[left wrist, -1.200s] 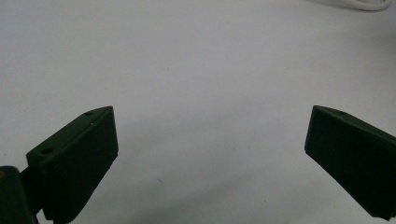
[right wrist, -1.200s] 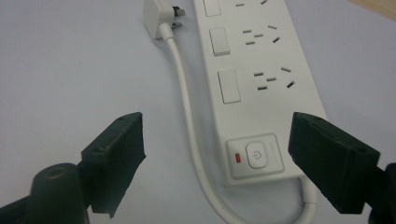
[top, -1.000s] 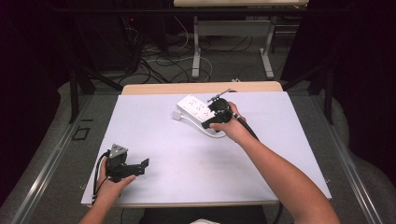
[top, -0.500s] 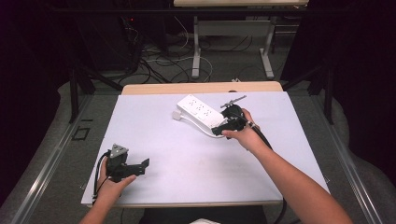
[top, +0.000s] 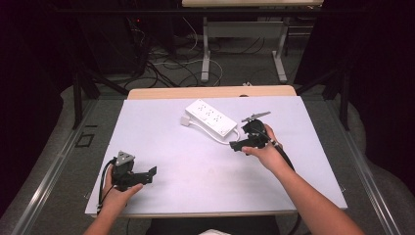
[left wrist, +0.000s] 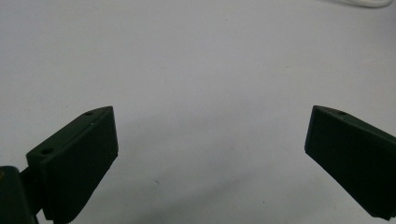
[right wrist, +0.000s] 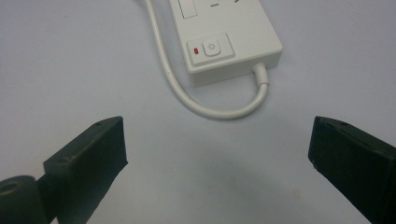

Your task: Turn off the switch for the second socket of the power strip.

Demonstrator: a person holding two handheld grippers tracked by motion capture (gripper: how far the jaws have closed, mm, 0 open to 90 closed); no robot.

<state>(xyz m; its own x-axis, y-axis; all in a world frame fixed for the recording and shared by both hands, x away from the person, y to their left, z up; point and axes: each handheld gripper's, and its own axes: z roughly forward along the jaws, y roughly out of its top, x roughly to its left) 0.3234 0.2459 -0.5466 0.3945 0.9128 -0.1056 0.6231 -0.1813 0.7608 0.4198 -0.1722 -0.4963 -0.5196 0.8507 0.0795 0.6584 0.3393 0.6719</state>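
Nearest, at table's (top: 195,191) front-left edge: left gripper (top: 147,174), jaws spread wide over bare surface, holding nothing. Farther, right of centre: right gripper (top: 237,146), jaws wide apart, empty, just short of white power strip (top: 211,117). Strip flat beyond centre, cord (right wrist: 219,112) looped beside switch end.

White table (top: 195,161) — power strip (top: 211,116) w/ cord.

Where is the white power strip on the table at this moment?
In the high view the power strip lies on the far middle part of the white table, just left of the right gripper; its switch end faces that gripper's open jaws.
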